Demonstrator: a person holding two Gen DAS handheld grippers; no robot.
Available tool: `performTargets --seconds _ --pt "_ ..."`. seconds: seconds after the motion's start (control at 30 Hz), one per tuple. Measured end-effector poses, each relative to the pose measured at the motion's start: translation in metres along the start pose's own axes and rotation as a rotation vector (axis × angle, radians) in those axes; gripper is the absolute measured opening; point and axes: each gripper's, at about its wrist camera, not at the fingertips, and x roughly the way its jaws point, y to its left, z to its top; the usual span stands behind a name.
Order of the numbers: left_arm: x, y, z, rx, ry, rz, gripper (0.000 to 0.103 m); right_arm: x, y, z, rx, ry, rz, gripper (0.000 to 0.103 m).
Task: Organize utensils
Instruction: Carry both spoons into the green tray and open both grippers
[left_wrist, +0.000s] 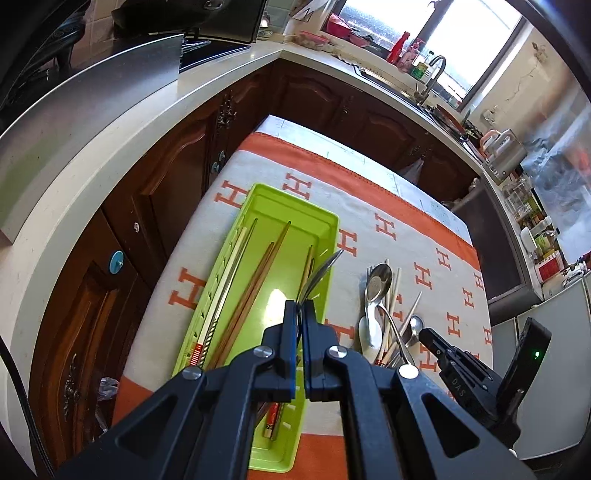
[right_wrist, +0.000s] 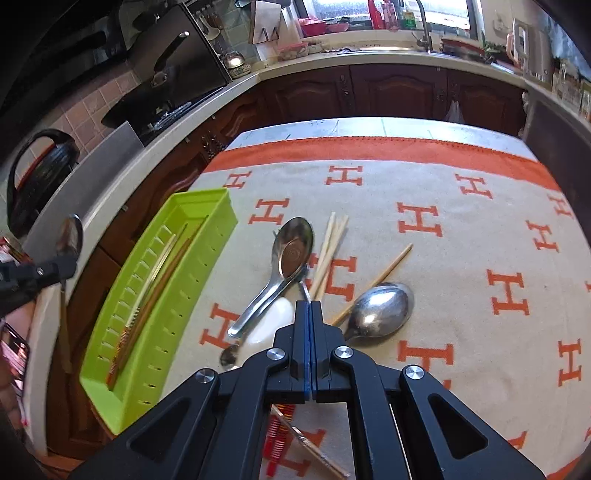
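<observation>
Two grippers work over a cloth (right_wrist: 461, 236) patterned with orange H shapes. The left gripper (left_wrist: 301, 304) has its jaws clamped on a metal spoon (left_wrist: 319, 275), held above the right wall of a green tray (left_wrist: 321, 229); the same spoon shows at the far left of the right wrist view. Several chopsticks (left_wrist: 255, 291) lie lengthwise inside the tray. The right gripper (right_wrist: 309, 304) has its jaws pressed fully together, pinching a thin metal handle (right_wrist: 303, 290) in the loose pile just right of the tray: a soup ladle spoon (right_wrist: 291, 251), a round spoon (right_wrist: 380, 310), and pale chopsticks (right_wrist: 328, 243).
</observation>
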Motion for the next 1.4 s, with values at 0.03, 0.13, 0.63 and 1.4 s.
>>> performTargets --seconds 0.03,0.13,0.63,1.4 --pt "0.001 0.000 -0.001 -0.001 0.002 -0.001 0.000 0.001 -0.002 0.002 0.025 0.015 0.022 0.000" --pt "0.004 0.002 -0.002 -0.006 0.010 -0.009 0.000 0.007 -0.008 0.009 0.098 0.049 0.076 0.002" --pt "0.052 0.011 0.001 -0.058 0.096 -0.031 0.000 0.070 -0.024 0.065 0.179 0.044 0.065 0.033" --pt "0.119 0.003 0.030 -0.078 0.137 0.007 0.031 0.073 -0.013 0.063 0.068 -0.051 0.022 0.003"
